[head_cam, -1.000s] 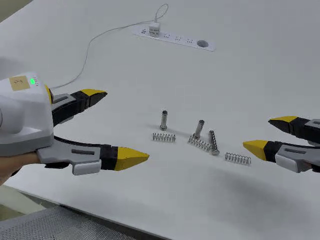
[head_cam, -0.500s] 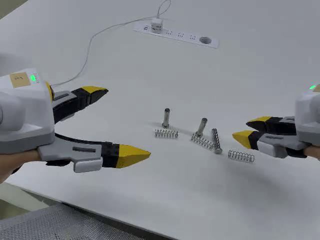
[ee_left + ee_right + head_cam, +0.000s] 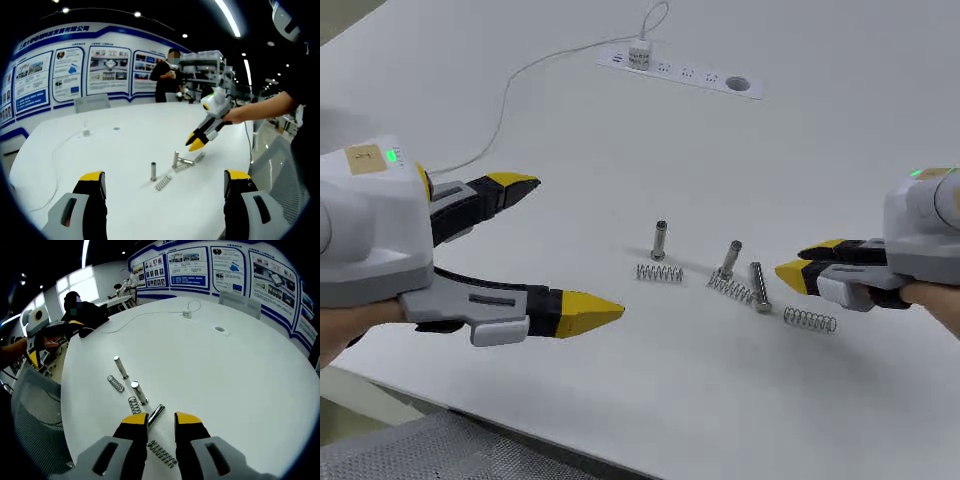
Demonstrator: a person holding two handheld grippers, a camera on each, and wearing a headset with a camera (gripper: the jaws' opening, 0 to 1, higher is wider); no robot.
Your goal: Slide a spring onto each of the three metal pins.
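Three metal pins sit mid-table: one upright (image 3: 660, 238), one leaning (image 3: 730, 258), and one lying flat (image 3: 758, 287). A spring (image 3: 659, 272) lies by the first pin, another (image 3: 730, 289) by the second, and a third (image 3: 810, 320) lies at the right. My right gripper (image 3: 804, 262) hovers just right of the lying pin, its jaws narrowly open and holding nothing. In the right gripper view the lying pin (image 3: 156, 413) shows beyond the gripper (image 3: 161, 420), with the third spring (image 3: 161, 452) below it. My left gripper (image 3: 555, 247) is wide open at the left, well away from the parts.
A white power strip (image 3: 680, 72) with a plug (image 3: 640, 52) and a cable (image 3: 510, 90) lies at the far side of the white table (image 3: 620, 400). The table's near edge runs along the bottom left. A person (image 3: 167, 75) stands beyond the table.
My right gripper has moved left toward the lying pin and its jaws have narrowed from wide open. The left gripper has hardly moved.
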